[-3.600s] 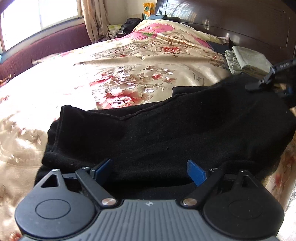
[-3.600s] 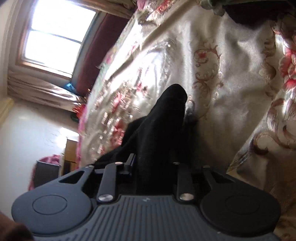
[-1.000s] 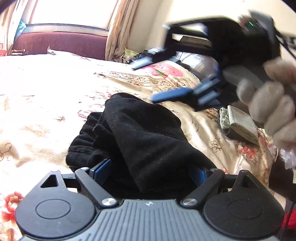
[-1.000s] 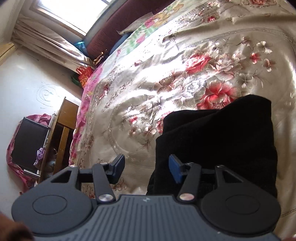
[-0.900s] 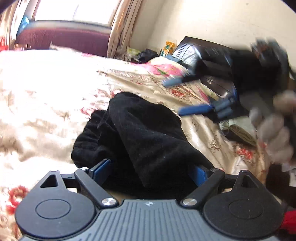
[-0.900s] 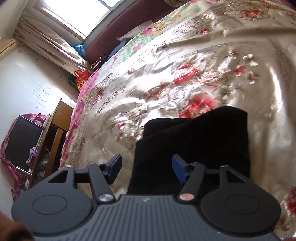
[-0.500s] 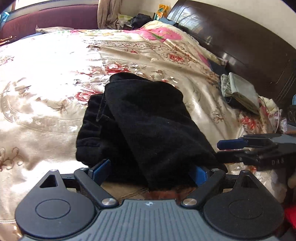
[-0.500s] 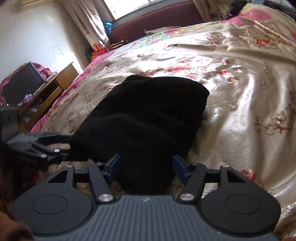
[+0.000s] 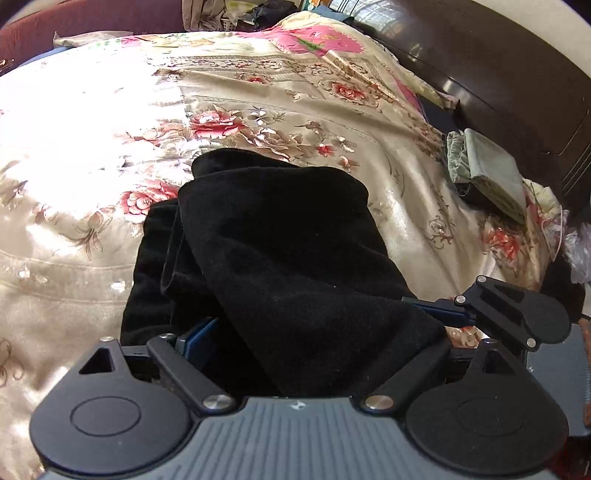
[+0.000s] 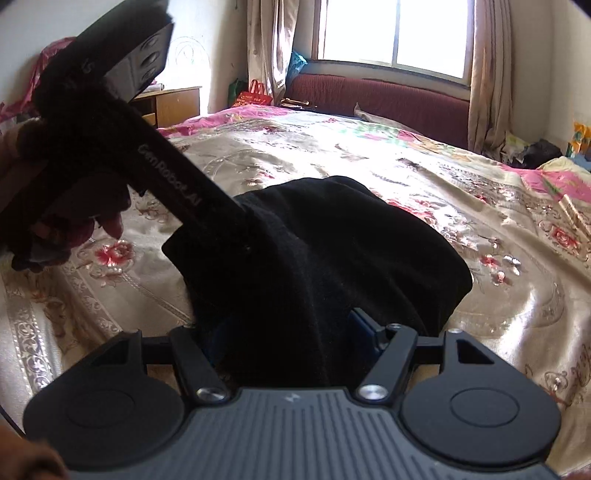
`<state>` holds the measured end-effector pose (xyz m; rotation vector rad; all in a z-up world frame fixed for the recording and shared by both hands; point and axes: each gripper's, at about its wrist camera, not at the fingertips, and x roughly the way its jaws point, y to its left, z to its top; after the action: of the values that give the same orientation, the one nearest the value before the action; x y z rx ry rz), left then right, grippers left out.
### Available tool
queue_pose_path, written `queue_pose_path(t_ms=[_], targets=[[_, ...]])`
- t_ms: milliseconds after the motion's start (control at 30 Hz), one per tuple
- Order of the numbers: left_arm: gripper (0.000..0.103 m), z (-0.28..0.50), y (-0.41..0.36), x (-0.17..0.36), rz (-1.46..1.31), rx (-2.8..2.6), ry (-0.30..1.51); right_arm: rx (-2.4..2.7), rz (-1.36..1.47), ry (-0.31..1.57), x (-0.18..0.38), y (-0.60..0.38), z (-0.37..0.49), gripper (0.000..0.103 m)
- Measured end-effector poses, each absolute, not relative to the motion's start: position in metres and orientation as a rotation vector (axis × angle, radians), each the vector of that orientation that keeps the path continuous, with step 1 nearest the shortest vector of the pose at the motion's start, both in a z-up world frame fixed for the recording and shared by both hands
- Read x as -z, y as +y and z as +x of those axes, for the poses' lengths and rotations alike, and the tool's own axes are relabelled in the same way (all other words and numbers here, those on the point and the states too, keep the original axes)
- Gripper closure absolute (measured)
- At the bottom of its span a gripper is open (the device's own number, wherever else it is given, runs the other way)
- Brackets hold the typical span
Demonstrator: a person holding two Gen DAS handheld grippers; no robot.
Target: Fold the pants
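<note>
The black pants [image 9: 273,243] lie folded into a thick bundle on the floral bedspread [image 9: 110,122]. In the left wrist view my left gripper [image 9: 314,332] is open, its blue pads wide apart with the bundle's near end between them. My right gripper [image 9: 436,310] enters from the right at the bundle's near right corner. In the right wrist view the pants [image 10: 351,258] fill the middle and my right gripper [image 10: 288,328] is open around their near end. The left gripper's body [image 10: 173,177] reaches in from the upper left onto the bundle.
A folded grey-green garment [image 9: 487,170] lies at the right by the dark headboard [image 9: 517,74]. A window [image 10: 399,33], curtains and a dark red bench [image 10: 380,99] stand beyond the bed. A wooden nightstand [image 10: 173,103] is at the left.
Both grippers have come in low to the near end of the bundle from opposite sides. The right gripper swung round toward the window. The pants have stayed folded.
</note>
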<state>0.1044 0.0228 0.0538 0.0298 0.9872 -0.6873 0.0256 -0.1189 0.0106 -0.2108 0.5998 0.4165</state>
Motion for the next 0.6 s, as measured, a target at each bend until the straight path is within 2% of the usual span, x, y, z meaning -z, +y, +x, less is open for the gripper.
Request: queue_pose_path(t_ms=[400,600], targets=[[0.000,0.121,0.030,-0.052,-0.007,0.751,1.135,-0.448,-0.124,0.577,-0.015,-0.128,0.024,0.035],[0.000,0.108,0.050,-0.072,-0.031,0.765,1.113,-0.482,-0.110,0.559,-0.013,-0.120,0.027,0.031]])
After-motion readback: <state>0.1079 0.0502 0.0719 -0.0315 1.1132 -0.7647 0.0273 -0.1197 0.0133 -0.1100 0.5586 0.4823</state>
